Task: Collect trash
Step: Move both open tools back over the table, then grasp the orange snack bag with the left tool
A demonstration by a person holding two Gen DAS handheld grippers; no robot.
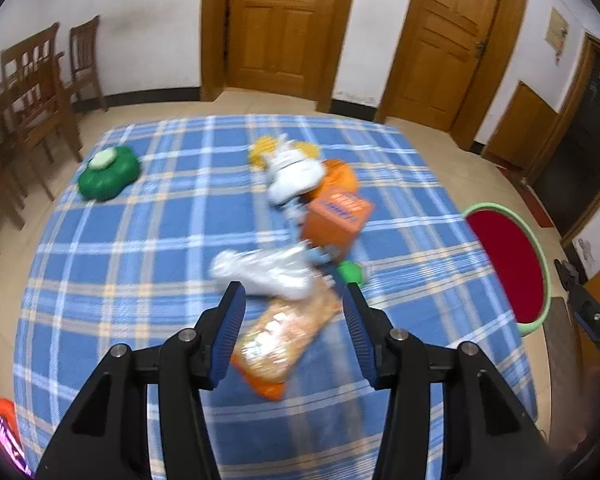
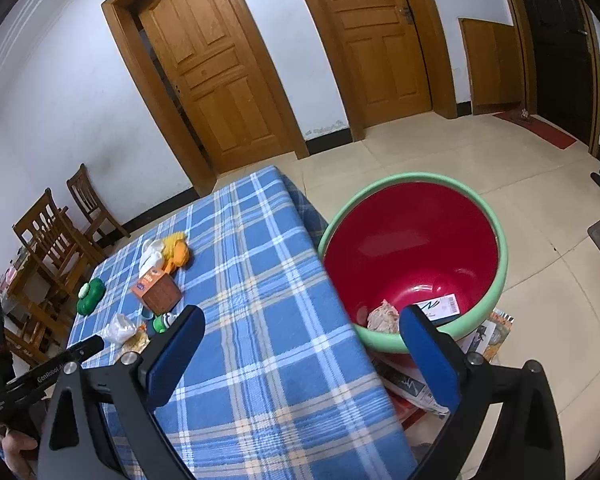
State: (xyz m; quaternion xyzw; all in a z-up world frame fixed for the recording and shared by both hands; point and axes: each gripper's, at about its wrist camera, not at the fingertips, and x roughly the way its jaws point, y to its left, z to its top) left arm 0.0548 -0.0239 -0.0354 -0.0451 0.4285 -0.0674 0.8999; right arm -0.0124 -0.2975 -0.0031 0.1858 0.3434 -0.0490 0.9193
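Trash lies in a loose cluster mid-table on the blue plaid cloth (image 1: 100,240): an orange snack packet (image 1: 284,340) nearest, a crumpled clear plastic bag (image 1: 268,272) just beyond it, then a small green piece (image 1: 350,272), an orange carton (image 1: 336,220), white crumpled wrapping (image 1: 296,176) and yellow-orange scraps at the far end. A green lidded thing (image 1: 108,174) sits apart at far left; whether it counts as trash is unclear. The left gripper (image 1: 292,296) hangs above the snack packet, jaws partly apart with nothing pressed between the pads; the packet shows in the gap but lies flat on the cloth. The red basin with green rim (image 2: 500,236) stands off the table's right edge, already holding a crumpled wad and a white printed slip. The right gripper (image 2: 300,336) is spread wide and empty, hovering between table edge and basin. Step in hand, as judged: one item dropped, left side lining up the next pick. Next move calls for lowering over the packet or bag, pinching a raised edge, then carrying it right to the basin. The left view is blurred; fine contact is uncertain.
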